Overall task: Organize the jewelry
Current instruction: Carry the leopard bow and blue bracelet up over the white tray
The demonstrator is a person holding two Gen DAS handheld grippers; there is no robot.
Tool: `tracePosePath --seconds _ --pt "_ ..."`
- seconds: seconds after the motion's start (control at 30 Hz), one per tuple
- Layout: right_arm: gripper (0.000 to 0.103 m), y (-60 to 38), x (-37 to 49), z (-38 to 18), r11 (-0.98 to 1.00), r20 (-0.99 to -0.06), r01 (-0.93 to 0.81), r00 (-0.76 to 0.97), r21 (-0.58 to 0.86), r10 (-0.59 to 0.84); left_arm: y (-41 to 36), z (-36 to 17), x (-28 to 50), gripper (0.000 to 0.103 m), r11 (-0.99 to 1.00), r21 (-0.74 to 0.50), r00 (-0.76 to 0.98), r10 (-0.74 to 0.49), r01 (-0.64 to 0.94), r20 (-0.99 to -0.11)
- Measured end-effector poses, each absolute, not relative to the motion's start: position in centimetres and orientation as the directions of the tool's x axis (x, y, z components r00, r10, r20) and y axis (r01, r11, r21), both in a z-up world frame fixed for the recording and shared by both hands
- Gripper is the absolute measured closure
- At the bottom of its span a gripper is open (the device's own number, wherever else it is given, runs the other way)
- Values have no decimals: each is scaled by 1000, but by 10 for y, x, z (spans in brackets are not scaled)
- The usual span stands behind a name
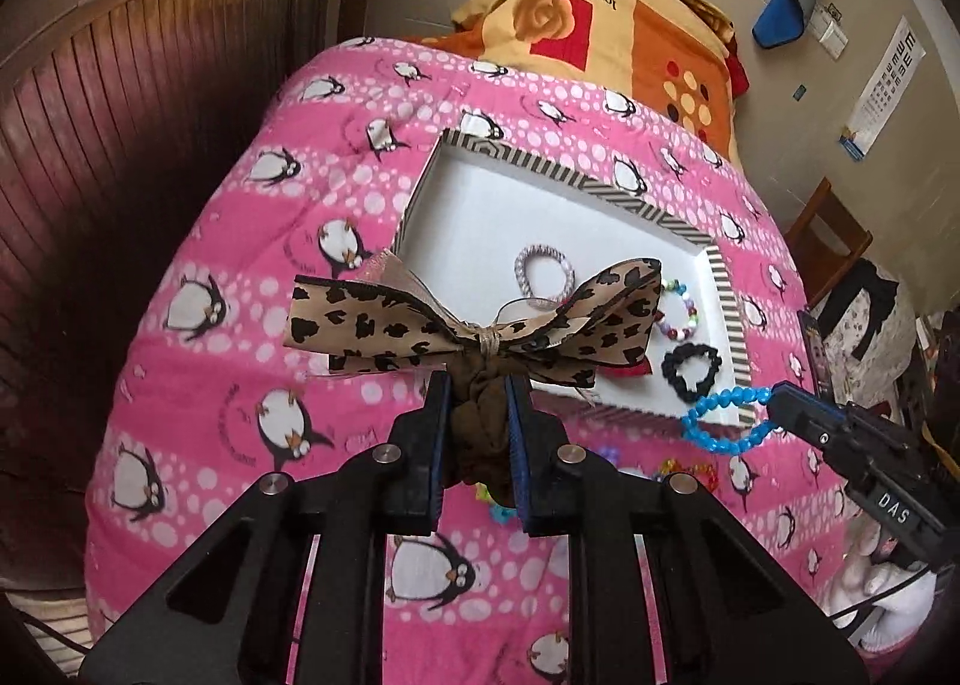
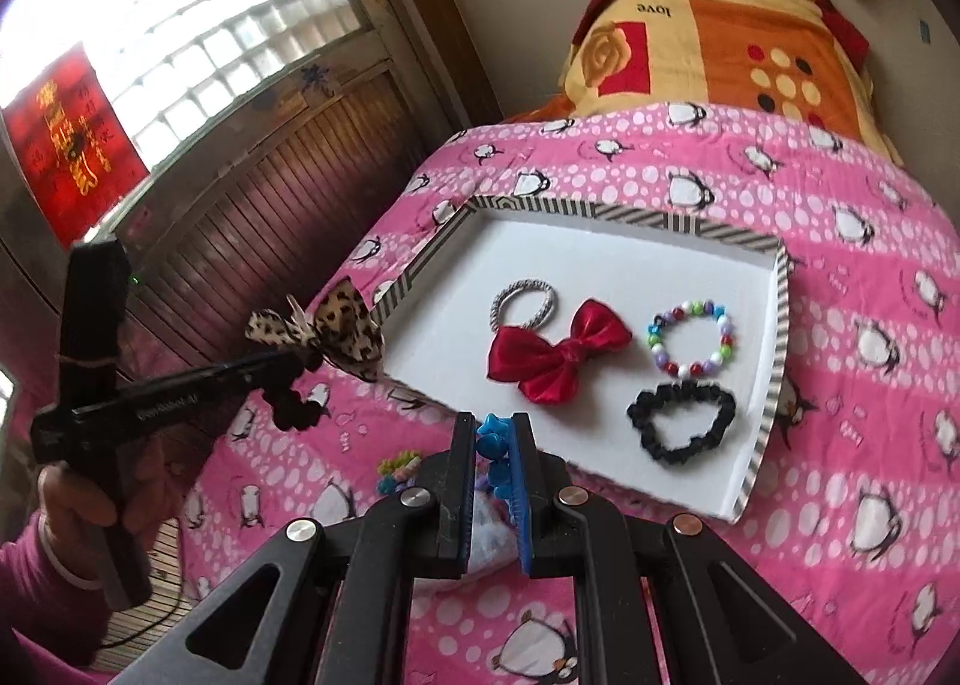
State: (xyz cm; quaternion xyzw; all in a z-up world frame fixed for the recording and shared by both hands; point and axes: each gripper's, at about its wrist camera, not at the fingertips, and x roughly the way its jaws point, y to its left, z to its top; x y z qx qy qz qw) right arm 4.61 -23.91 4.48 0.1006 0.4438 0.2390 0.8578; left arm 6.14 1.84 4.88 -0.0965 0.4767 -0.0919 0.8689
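Left gripper (image 1: 477,415) clamped on leopard bow scrunchie (image 1: 474,319); right gripper (image 2: 493,445) clamped on blue bead bracelet (image 2: 495,445). Striped tray (image 2: 420,265) lies ahead of both, right nearer.

Black left gripper (image 1: 477,385), blue-lined jaws, silver screws; magenta sleeve (image 2: 24,571).

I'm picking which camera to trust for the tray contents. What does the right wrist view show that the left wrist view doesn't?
Only right wrist: the red bow in full, the person's hand.
Only left wrist: the blue bracelet hanging as a loop from the right gripper.
Both: tray, silver hair tie, beaded bracelet, black scrunchie, leopard bow in the left gripper.
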Motion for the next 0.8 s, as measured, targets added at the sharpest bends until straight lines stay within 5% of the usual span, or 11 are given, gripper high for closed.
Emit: tracePosePath --seconds 0.8 --pt "93 -245 151 44 912 -759 -268 508 311 408 -16 12 148 87 987 -148 487 -163 70 -858"
